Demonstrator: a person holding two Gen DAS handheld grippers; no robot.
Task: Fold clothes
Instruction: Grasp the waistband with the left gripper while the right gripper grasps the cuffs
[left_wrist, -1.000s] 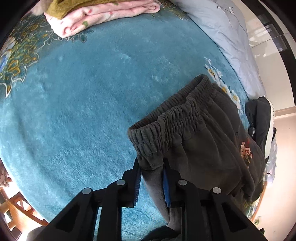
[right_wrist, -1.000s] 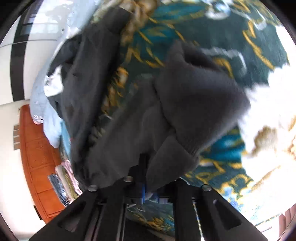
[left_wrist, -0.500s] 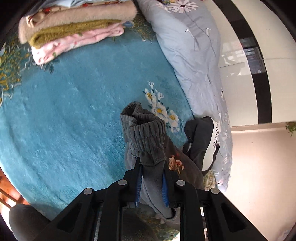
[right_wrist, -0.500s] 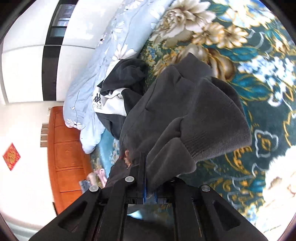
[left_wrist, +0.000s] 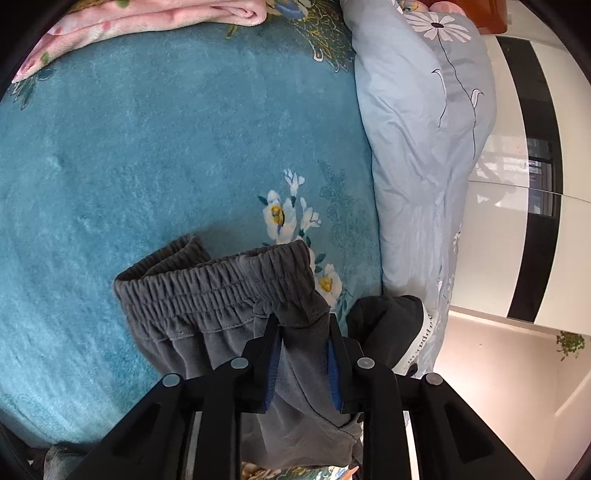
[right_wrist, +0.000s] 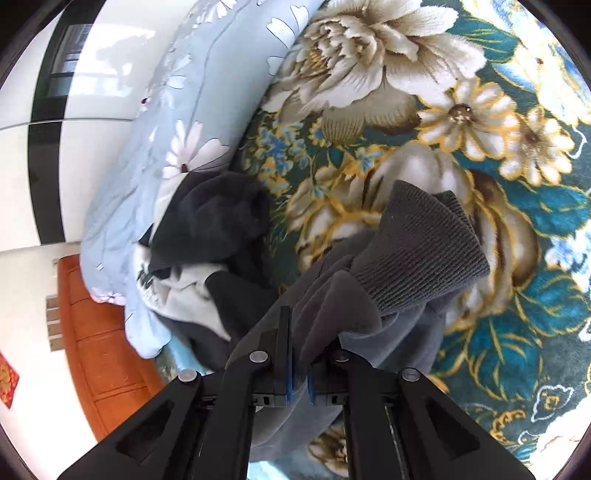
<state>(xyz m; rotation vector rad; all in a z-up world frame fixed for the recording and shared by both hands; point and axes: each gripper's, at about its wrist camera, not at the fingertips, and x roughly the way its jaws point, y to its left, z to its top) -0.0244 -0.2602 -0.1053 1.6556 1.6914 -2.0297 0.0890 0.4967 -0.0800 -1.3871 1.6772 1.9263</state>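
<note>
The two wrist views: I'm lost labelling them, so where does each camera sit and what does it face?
Left wrist: on the left claw, looking down at the grey sweatpants' elastic waistband over the teal plush blanket.
Right wrist: on the right claw, facing the ribbed cuff.
Only claw fingers show. Both see the pale-blue floral pillow.

trousers (left_wrist: 221, 295): dark grey, ribbed cuff
blanket (left_wrist: 147, 147): teal, white-yellow flowers
quilt (left_wrist: 417, 122): pale blue, daisy print
folded cloth (left_wrist: 147, 22): pink, spotted
garment beside trousers (right_wrist: 207, 229): black, white panel
</note>
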